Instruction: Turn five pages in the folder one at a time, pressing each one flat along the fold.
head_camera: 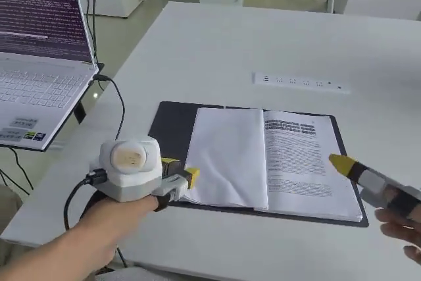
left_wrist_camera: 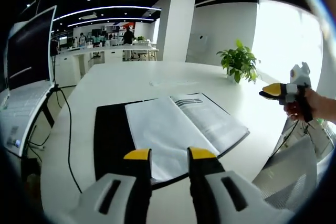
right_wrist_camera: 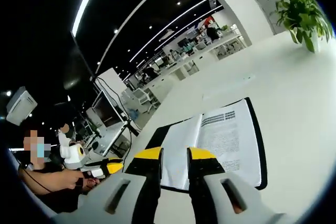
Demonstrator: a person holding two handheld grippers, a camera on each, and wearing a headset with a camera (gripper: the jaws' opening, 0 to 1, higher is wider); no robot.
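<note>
White bench (head_camera: 217, 37) spans the frame. Laptop (head_camera: 39, 64) at upper left; power strip (head_camera: 301, 83) right of centre. Left gripper view: potted plant (left_wrist_camera: 240, 62) at right, white pillar (left_wrist_camera: 176, 24) upper centre, ceiling light strips (left_wrist_camera: 105, 10) above.

Black folder (head_camera: 172, 129), open flat on table (head_camera: 217, 44)

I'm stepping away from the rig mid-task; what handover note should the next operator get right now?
Left gripper: open, empty, tips at the near-left edge of the blank white left page.
Right gripper: open, empty, by the outer edge of the printed right page.
Black folder lies open on the white table.
Done: pages lie on the left side; the count cannot be told.
Left: turn the printed page, press it flat along the fold, and finish the five.
</note>
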